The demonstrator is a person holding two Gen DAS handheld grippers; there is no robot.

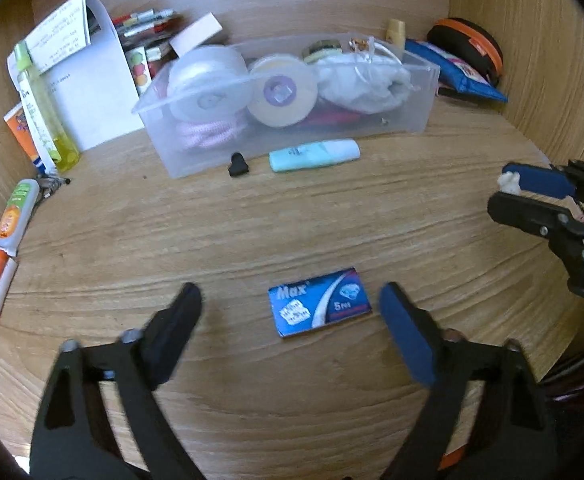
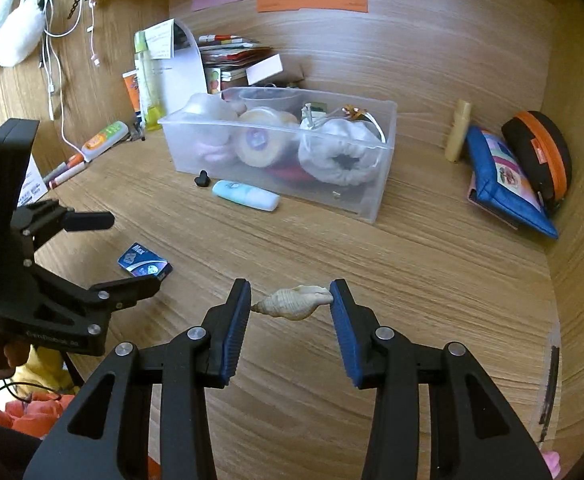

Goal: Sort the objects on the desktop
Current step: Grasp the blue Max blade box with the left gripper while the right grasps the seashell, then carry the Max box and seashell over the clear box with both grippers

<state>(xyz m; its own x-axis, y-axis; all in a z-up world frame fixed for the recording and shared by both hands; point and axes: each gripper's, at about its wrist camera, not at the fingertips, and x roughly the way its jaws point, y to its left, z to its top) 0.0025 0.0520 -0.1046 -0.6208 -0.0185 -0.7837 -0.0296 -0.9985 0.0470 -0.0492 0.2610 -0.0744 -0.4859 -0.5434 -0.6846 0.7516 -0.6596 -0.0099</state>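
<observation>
My left gripper (image 1: 290,300) is open, its fingers either side of a small blue "Max" box (image 1: 319,301) lying flat on the wooden desk; it also shows in the right wrist view (image 2: 132,254) with the box (image 2: 145,265) between its fingers. My right gripper (image 2: 291,298) is shut on a beige spiral seashell (image 2: 294,301), held crosswise between the blue pads above the desk. In the left wrist view it (image 1: 508,192) sits at the right edge with the shell's tip (image 1: 508,183) showing. A clear plastic bin (image 2: 374,196) holds tape rolls and white cloth.
A mint tube (image 2: 246,195) and a small black piece (image 2: 202,179) lie in front of the bin. A blue pouch (image 2: 504,184) and a black-orange case (image 2: 540,154) lean at the right wall. Bottles, papers and pens crowd the left back corner (image 1: 48,120).
</observation>
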